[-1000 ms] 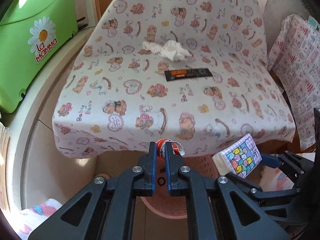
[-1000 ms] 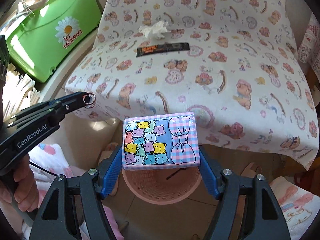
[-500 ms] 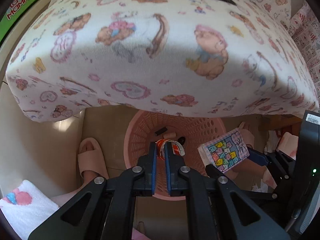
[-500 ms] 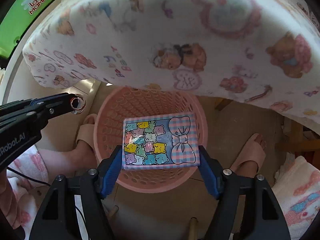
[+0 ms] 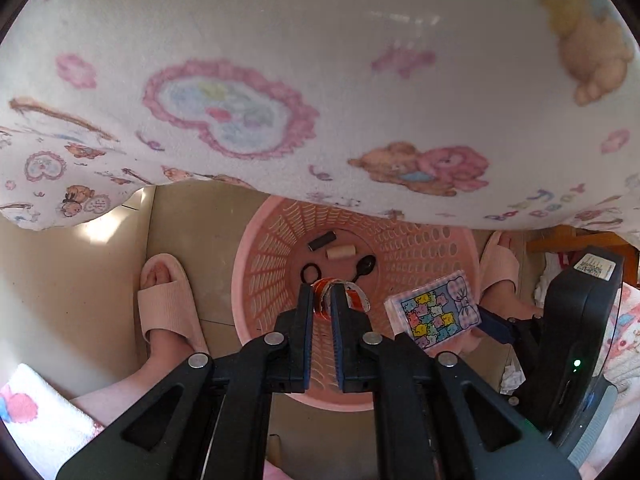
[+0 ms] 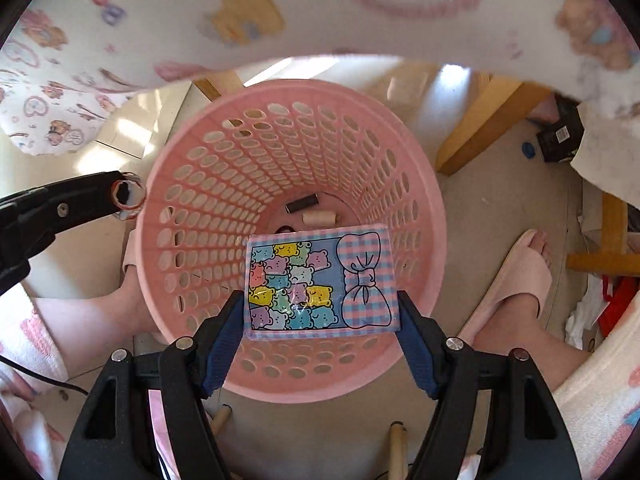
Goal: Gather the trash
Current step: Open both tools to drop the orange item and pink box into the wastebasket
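Right gripper clamps tissue pack flat, long axis crosswise

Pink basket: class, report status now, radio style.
Left gripper shut on red-and-white wrapper. Right gripper shut on bear-print packet. Both over pink basket; neither dropped yet. Cloth edge overhangs the far rim.

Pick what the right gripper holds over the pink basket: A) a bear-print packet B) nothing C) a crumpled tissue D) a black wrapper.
A: the right gripper is shut on the bear-print packet, its fingers pressed against the packet's two sides, above the open pink basket.
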`<state>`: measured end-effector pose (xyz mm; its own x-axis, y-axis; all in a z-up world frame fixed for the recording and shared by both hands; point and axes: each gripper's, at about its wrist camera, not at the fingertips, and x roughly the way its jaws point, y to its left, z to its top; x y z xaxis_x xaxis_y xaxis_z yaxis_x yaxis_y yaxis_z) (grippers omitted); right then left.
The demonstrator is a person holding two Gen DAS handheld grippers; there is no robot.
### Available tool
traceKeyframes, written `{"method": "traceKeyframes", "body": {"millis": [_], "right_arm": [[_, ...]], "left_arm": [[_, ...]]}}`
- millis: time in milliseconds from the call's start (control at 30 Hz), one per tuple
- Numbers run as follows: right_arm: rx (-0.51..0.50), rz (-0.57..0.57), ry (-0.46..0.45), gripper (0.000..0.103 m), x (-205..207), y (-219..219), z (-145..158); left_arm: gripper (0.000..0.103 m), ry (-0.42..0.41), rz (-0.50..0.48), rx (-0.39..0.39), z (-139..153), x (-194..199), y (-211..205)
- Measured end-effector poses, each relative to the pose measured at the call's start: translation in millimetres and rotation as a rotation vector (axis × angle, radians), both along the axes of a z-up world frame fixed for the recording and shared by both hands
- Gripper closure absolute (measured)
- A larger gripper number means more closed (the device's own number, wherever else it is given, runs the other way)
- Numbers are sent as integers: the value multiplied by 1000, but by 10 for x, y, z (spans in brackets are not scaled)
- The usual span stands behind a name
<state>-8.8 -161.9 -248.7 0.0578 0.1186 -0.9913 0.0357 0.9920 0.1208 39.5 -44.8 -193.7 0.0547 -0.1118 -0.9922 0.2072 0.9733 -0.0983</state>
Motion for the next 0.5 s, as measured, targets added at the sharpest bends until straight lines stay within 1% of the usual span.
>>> {"method": "traceKeyframes", "body": {"millis": [33, 100, 133, 167, 200, 233, 333, 433, 500], "right_arm": [[-1, 3, 0, 29, 1, 9, -11], [3, 6, 5, 29, 9, 3, -39], [8, 2, 9, 28, 10, -4, -51], [14, -5, 12, 28, 12, -19, -61], [23, -13, 14, 25, 16, -41, -66], [31, -22, 14, 21, 18, -61, -64], [36, -38, 8, 20, 33, -102, -47], [24, -45, -19, 20, 36, -105, 19], [16, -51, -35, 19, 38, -113, 78]], "left_arm": [[94, 3, -7, -1, -11, 0, -7], [94, -10, -25, 22, -17, 7, -13], [91, -12, -31, 29, -20, 7, -25], [85, -12, -32, 29, -14, 6, -27], [82, -15, -29, 27, -3, 6, -25], [80, -27, -31, 36, 17, 2, -30], [75, -98, -45, 94, 118, -31, -69], [73, -124, -37, 72, 225, -30, -44], [70, -152, -30, 74, 311, -27, -19]]}}
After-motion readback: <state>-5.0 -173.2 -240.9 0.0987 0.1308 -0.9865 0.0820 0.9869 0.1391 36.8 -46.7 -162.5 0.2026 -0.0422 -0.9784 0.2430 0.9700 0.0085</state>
